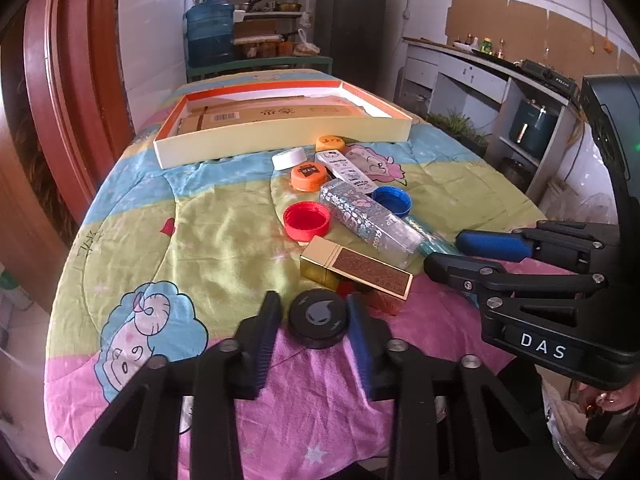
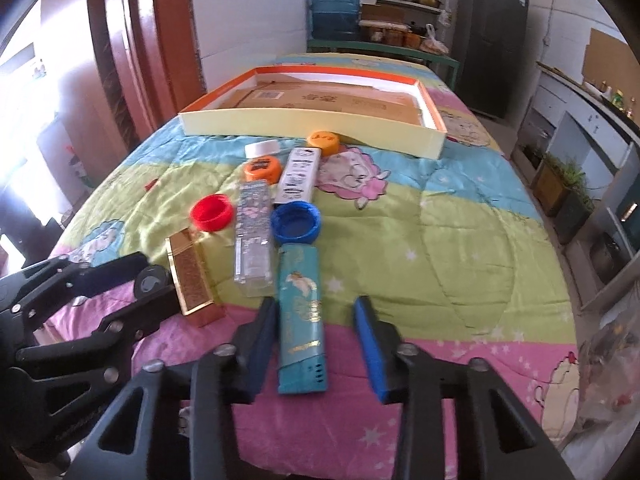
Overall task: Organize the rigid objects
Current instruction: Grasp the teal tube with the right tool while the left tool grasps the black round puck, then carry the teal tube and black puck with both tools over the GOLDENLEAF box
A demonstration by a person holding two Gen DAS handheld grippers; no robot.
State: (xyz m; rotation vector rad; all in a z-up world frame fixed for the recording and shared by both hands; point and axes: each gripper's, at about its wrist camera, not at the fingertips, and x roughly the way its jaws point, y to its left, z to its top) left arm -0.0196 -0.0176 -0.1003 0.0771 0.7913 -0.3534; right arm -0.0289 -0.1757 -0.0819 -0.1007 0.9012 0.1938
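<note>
Between left gripper (image 1: 314, 316) pads: clamping black round cap (image 1: 319, 318) | right gripper (image 2: 316, 320): straddling teal box (image 2: 302, 320), pads apart, long axis pointing away toward tray (image 2: 312, 126)

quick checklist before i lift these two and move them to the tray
1. Left gripper pads on both sides of black cap: ok
2. Right gripper straddles teal box: ok
3. Both right pads on the teal box: not ok, gap at one side
4. Gold box clear of the cap: cannot tell
5. Tray open on top, room inside: ok
</note>
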